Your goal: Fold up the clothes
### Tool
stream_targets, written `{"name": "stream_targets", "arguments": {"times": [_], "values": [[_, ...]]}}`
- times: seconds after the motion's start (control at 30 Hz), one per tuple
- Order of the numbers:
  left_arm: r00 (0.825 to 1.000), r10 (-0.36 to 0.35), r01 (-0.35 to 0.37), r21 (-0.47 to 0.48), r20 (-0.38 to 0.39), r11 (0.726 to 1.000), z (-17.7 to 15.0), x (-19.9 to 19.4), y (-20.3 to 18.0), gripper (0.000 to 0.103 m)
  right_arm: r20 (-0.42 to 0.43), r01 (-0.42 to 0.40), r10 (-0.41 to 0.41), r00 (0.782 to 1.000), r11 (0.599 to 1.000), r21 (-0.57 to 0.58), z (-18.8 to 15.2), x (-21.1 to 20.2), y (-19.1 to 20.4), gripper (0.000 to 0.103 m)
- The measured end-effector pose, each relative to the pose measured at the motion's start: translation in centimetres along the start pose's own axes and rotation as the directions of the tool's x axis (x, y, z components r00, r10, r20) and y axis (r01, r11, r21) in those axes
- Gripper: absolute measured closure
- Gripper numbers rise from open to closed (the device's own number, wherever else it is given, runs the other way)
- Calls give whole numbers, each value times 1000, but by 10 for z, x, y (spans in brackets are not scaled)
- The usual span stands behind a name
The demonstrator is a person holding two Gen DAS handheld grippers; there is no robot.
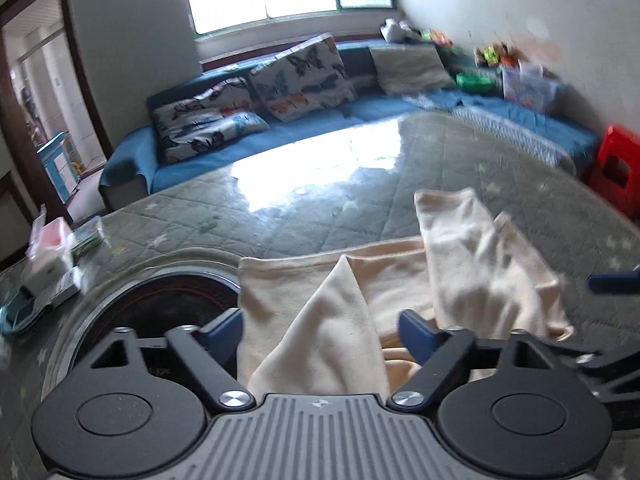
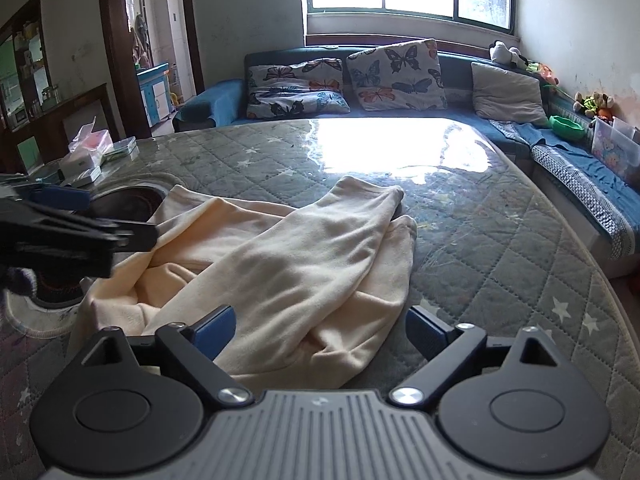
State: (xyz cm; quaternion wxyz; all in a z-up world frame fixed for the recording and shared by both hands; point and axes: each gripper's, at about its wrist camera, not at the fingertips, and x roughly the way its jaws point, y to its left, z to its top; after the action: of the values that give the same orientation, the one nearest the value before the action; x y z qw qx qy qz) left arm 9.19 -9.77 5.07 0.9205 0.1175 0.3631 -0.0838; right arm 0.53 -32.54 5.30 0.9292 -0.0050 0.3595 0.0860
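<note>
A cream garment (image 1: pixel 360 280) lies rumpled on the quilted grey-green table cover (image 1: pixel 320 200), one sleeve thrown across its body. My left gripper (image 1: pixel 320 334) hovers low over the garment's near left part. It is open, and a raised fold of cloth stands between the blue pads without being pinched. My right gripper (image 2: pixel 320 330) is open too, over the near edge of the garment (image 2: pixel 280 264), with cloth lying below and between its pads. In the right wrist view a blue finger (image 2: pixel 60 197) of the left gripper shows at the far left.
A round dark inset (image 1: pixel 180 300) sits in the table by the garment's left edge. Small boxes (image 2: pixel 84 156) stand at the table's left side. A blue sofa (image 2: pixel 400 120) with butterfly cushions wraps the far and right sides. A red stool (image 1: pixel 616 168) is at the right.
</note>
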Motion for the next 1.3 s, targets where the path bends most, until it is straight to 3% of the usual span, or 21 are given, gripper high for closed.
{"name": "stream_targets", "arguments": {"times": [0.03, 0.1, 0.17, 0.3, 0.57, 0.8, 1.03, 1.3], "values": [[1000, -4, 4, 12, -20, 1000, -1, 7, -1, 32, 1, 1, -1, 1000, 1000, -1, 1, 0, -1, 10], [998, -14, 16, 29, -53, 999, -5, 18, -2, 61, 4, 4, -4, 1000, 1000, -3, 2, 0, -3, 10], [997, -20, 22, 29, -70, 999, -11, 21, 1, 79, 6, 9, -9, 1000, 1000, -5, 2, 0, -4, 10], [999, -22, 21, -9, -48, 1000, -21, 10, 13, 96, 4, 18, -18, 1000, 1000, -4, 3, 2, -7, 10], [999, 14, -10, -93, 41, 996, -48, -44, 39, 97, 16, 16, -16, 1000, 1000, -4, 5, 0, -6, 10], [999, -7, 12, -150, 31, 989, -89, -74, 48, 97, 29, -13, 14, 1000, 999, -32, 21, 3, 1, 11], [999, -45, 43, -224, -6, 974, -116, -82, 54, 96, 13, -68, 69, 998, 996, -55, 55, 31, 13, 26], [998, -60, 58, -219, 2, 974, -118, -85, 56, 88, -46, -87, 87, 995, 996, -2, 95, 91, 14, 41]]}}
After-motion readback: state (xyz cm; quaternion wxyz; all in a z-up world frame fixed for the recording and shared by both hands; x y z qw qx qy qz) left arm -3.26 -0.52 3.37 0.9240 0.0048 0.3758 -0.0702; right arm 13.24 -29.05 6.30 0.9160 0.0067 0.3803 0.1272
